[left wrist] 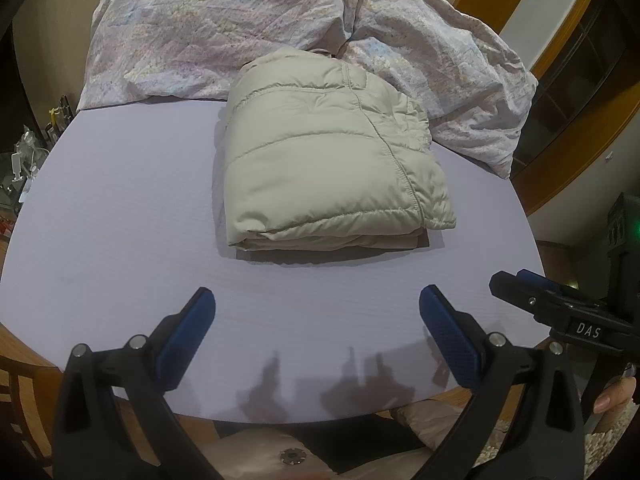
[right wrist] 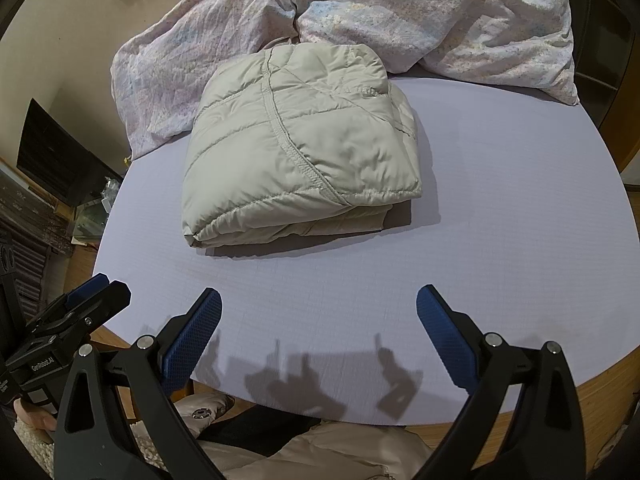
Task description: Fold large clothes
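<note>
Beige and quilted, the puffer jacket (left wrist: 332, 152) lies folded into a thick square near the middle of a lavender table (left wrist: 120, 208), its far edge touching a rumpled floral duvet (left wrist: 208, 28); the folding looks all but finished. Both tools hang back over the near rim, well apart from the bundle: the left hand-held gripper (left wrist: 316, 320) and the right hand-held gripper (right wrist: 320, 320) each gape wide, grasping nothing; any next move is likely a last pat or squaring, with bare tabletop on both sides.
</note>
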Available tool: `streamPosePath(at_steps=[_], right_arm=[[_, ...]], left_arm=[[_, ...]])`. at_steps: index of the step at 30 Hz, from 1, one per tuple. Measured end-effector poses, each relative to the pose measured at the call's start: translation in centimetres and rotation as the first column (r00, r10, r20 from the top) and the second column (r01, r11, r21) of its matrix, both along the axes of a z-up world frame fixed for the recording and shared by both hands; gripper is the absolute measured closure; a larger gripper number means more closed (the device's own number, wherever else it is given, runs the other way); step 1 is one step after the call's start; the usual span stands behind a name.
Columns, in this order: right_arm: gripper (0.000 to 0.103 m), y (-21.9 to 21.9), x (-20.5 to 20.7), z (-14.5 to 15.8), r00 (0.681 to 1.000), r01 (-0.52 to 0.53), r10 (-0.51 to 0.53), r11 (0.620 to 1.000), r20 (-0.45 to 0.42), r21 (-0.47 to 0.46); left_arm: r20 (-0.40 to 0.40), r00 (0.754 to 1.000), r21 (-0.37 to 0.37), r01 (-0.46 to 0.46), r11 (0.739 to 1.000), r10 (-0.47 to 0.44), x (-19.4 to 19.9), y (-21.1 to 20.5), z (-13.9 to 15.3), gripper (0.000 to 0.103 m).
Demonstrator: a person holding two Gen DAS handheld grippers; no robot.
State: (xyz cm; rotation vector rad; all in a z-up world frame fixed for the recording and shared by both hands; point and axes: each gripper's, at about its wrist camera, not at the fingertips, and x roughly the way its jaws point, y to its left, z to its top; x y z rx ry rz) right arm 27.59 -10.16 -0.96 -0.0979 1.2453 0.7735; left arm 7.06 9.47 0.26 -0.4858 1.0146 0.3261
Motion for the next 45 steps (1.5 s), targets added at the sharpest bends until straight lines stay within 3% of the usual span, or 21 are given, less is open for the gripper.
streamPosePath(at_steps=[45], right_arm=[[0.003,0.05,0.31,-0.07,1.0,-0.004,0.004,1.0,-0.002,0.0]], left_arm=[[-0.004,1.0,0.001,-0.001,1.0,0.001,0.29,0.15,0.03,0.002]])
